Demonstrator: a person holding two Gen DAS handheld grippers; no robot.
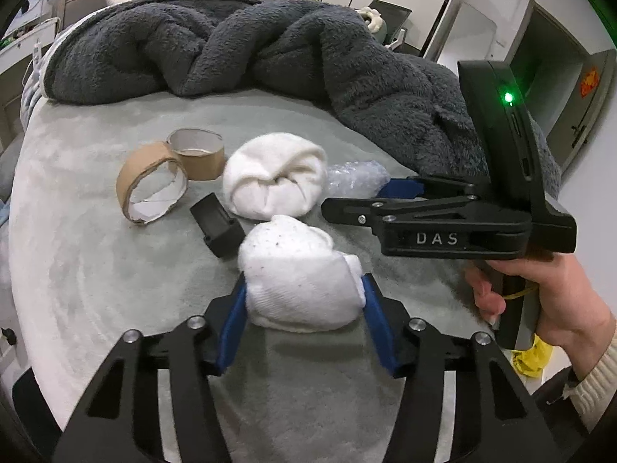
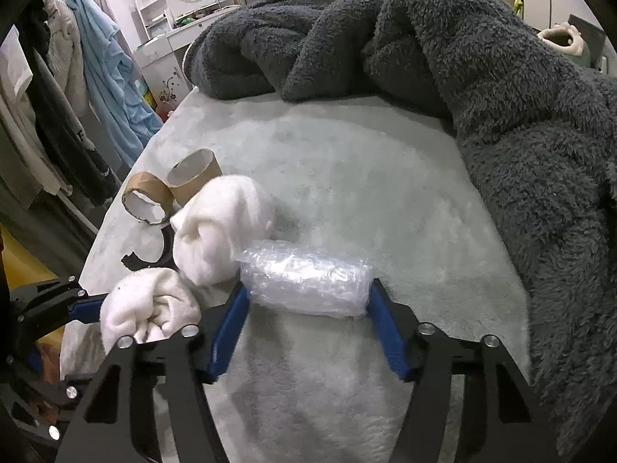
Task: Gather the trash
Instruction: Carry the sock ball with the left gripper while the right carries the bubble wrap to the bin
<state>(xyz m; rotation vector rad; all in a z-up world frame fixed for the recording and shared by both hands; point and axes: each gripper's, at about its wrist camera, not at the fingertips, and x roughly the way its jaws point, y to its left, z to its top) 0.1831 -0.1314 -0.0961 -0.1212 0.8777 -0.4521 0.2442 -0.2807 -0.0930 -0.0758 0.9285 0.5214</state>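
Bed [image 1: 115, 289]: fingers [image 1: 235, 308] clamping sock [image 1: 300, 281].

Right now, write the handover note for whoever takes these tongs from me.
Left tongs: blue pads pressed on both sides of the near rolled white sock, which lies on the grey bed cover.
Right tongs: pads at both ends of the bubble-wrap roll, also on the cover.
Untouched: second white sock, two cardboard tape cores, small black part, all left of the dark blanket.
Done: nothing lifted yet. No bin in view.
Left: lift both, then clear the cores.
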